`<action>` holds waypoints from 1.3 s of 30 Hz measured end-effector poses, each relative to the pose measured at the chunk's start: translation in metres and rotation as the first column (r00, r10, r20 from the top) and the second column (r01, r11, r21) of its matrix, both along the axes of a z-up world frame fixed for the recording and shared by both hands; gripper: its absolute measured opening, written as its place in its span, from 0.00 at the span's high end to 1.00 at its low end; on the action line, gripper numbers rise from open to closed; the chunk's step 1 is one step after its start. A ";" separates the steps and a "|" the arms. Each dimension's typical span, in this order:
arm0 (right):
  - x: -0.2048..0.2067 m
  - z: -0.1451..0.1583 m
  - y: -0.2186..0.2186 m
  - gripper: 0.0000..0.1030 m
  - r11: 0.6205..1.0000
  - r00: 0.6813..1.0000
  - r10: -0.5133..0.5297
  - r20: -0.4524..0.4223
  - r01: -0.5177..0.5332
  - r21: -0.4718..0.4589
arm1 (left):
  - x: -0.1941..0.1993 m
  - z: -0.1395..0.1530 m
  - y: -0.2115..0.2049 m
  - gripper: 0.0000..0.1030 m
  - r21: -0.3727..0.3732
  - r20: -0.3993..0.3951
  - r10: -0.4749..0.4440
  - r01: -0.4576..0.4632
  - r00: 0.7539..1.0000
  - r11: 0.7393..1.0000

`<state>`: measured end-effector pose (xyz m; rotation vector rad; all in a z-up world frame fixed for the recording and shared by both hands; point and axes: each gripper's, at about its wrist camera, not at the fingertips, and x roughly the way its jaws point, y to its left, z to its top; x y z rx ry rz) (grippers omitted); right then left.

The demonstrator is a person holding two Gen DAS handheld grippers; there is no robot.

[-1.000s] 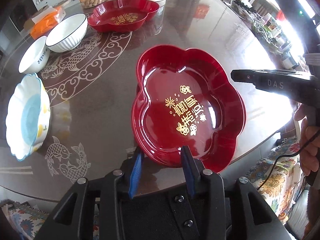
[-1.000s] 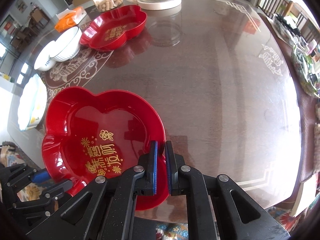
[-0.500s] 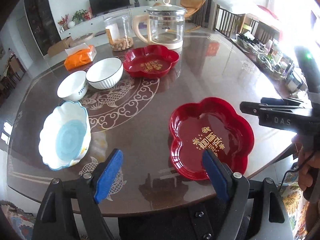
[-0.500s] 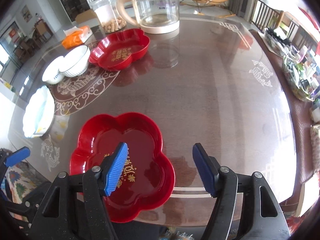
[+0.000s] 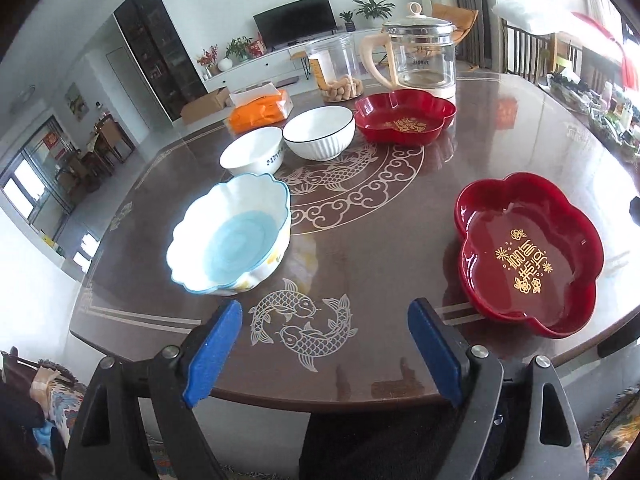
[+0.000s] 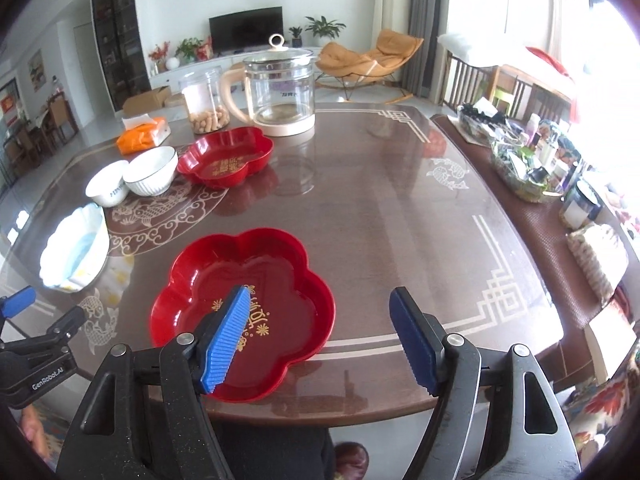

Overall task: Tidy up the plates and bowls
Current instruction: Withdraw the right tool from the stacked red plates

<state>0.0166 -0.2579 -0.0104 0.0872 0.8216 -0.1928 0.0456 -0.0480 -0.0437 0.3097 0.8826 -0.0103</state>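
A red flower-shaped plate (image 5: 528,252) with gold writing lies at the table's near edge; it also shows in the right wrist view (image 6: 244,308). A second red plate (image 5: 404,118) sits at the far side. Two white bowls (image 5: 319,132) (image 5: 251,155) stand beside it, and a blue-and-white scalloped bowl (image 5: 230,238) is nearer left. My left gripper (image 5: 326,344) is open and empty, back from the table edge. My right gripper (image 6: 320,336) is open and empty above the near plate's right side.
A glass kettle (image 6: 280,88), a jar of peanuts (image 6: 204,100) and an orange tissue pack (image 6: 142,136) stand at the back. A tray of small items (image 6: 524,156) lies along the right edge. The brown table (image 6: 400,208) has bare surface on the right.
Both grippers let go of the near red plate, opened wide and pulled back from the table. The plate now lies flat at the near edge.
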 end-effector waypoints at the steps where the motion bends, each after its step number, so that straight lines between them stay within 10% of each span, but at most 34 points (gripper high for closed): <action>1: -0.003 0.000 0.000 0.27 1.000 1.000 -0.003 0.004 0.003 -0.003 | -0.004 0.001 -0.002 0.11 0.016 0.002 -0.001 0.001 1.000 1.000; 5: -0.015 -0.003 -0.002 0.26 0.999 1.000 -0.019 0.009 0.018 0.028 | -0.027 0.007 -0.011 0.10 0.048 0.050 -0.057 0.055 0.997 0.997; 20: -0.061 0.006 0.002 0.26 0.998 0.996 -0.050 0.072 0.053 -0.034 | -0.052 0.046 0.028 0.10 -0.307 0.080 -0.027 0.050 0.996 0.950; 27: -0.079 0.028 0.009 0.26 0.997 0.983 -0.040 0.180 0.050 -0.051 | -0.062 0.048 0.042 0.10 -0.363 0.094 -0.047 0.079 0.994 0.928; 32: -0.070 0.041 0.013 0.26 0.996 0.976 -0.015 0.219 0.034 -0.084 | -0.051 0.014 0.036 0.10 -0.268 -0.013 -0.086 0.079 0.996 0.960; 39: -0.012 0.015 0.012 0.26 0.993 0.995 0.083 0.057 -0.078 -0.090 | -0.008 -0.030 0.052 0.10 -0.243 -0.187 -0.012 -0.035 0.982 0.969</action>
